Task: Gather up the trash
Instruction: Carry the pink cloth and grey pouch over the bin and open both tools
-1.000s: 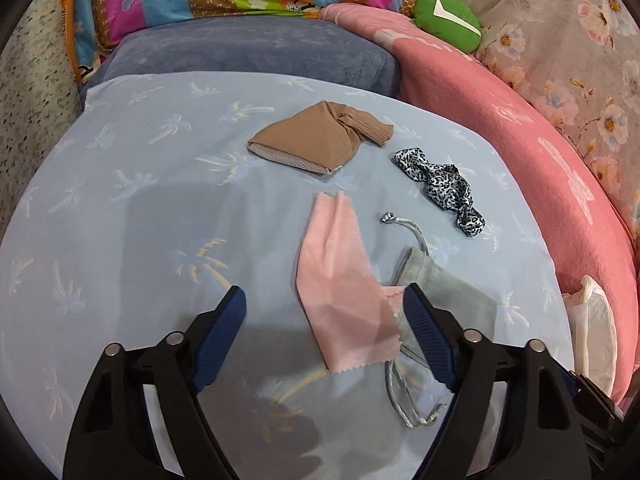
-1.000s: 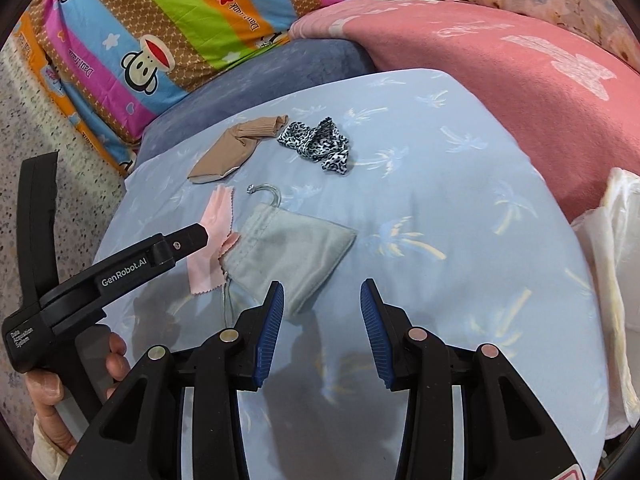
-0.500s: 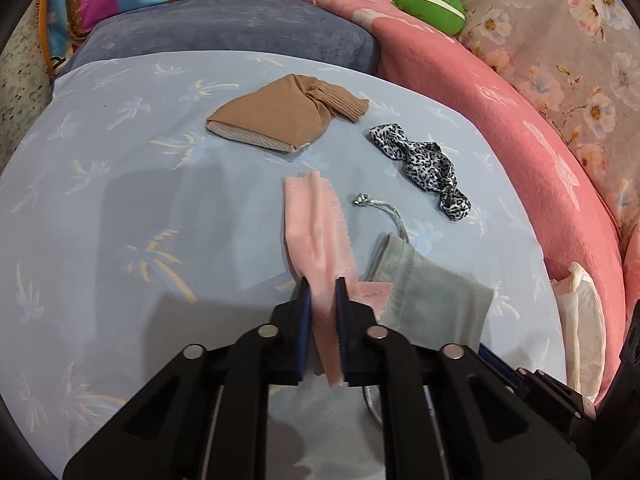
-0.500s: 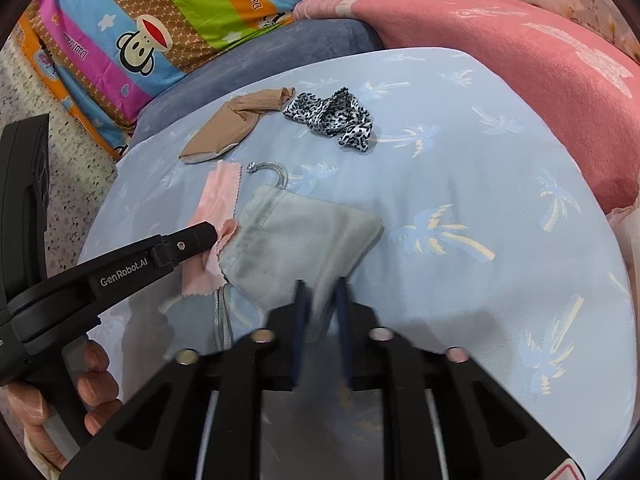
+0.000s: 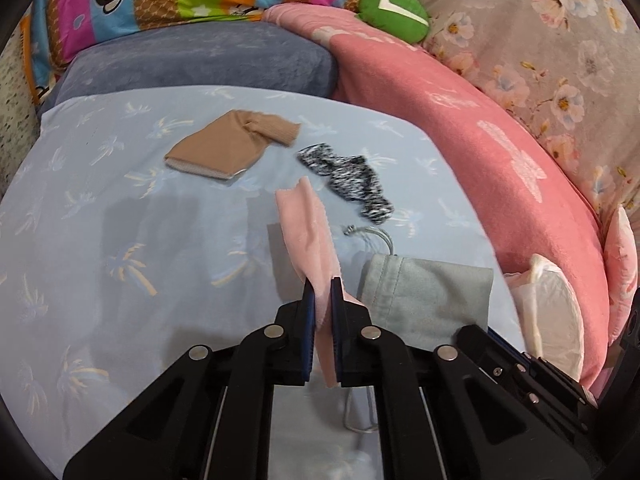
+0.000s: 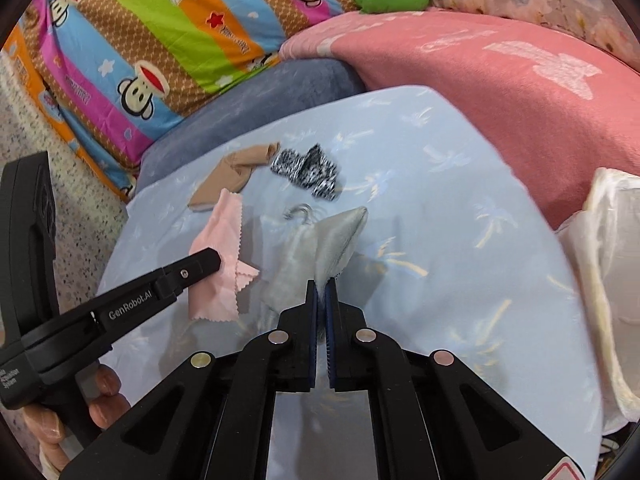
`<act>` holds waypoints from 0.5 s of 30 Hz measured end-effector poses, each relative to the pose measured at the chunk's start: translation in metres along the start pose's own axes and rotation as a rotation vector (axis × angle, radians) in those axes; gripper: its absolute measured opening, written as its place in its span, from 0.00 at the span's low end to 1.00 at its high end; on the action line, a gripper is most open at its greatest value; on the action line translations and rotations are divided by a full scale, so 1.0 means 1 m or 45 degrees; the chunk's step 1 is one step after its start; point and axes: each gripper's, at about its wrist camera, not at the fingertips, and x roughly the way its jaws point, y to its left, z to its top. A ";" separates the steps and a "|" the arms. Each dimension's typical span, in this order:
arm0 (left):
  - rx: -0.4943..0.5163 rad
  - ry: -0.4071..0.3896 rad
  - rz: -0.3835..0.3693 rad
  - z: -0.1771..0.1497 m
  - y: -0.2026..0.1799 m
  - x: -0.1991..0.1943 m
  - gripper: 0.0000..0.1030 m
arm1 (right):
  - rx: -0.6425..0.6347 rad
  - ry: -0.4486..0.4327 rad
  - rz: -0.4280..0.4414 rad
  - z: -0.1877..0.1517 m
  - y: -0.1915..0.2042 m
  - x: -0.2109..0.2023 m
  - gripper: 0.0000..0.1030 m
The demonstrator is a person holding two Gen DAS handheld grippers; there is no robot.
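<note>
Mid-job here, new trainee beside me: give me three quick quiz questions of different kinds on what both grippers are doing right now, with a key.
1. True or false: the left gripper is shut on the pink cloth.
2. Multiple choice: what does the right gripper hold? A) tan sock B) grey drawstring pouch C) leopard-print scrunchie
3. Fill in: the tan sock and the leopard-print scrunchie lie loose on the light blue ____.

Key:
1. True.
2. B, the grey drawstring pouch, pinched at one edge and lifted.
3. Sheet.
</note>
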 end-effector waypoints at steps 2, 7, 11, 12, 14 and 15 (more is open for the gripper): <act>0.025 -0.010 -0.014 -0.001 -0.012 -0.004 0.07 | 0.021 -0.034 -0.002 0.003 -0.007 -0.014 0.03; 0.092 -0.028 -0.045 -0.002 -0.041 -0.013 0.07 | 0.074 -0.117 -0.018 0.008 -0.031 -0.047 0.03; 0.152 -0.031 -0.068 -0.003 -0.070 -0.016 0.07 | 0.117 -0.175 -0.033 0.012 -0.054 -0.072 0.03; 0.167 -0.031 -0.073 -0.004 -0.076 -0.016 0.07 | 0.126 -0.187 -0.036 0.013 -0.059 -0.078 0.03; 0.201 -0.031 -0.082 -0.005 -0.090 -0.016 0.07 | 0.145 -0.213 -0.046 0.014 -0.070 -0.090 0.03; 0.219 -0.031 -0.090 -0.005 -0.098 -0.016 0.07 | 0.154 -0.225 -0.052 0.015 -0.076 -0.096 0.03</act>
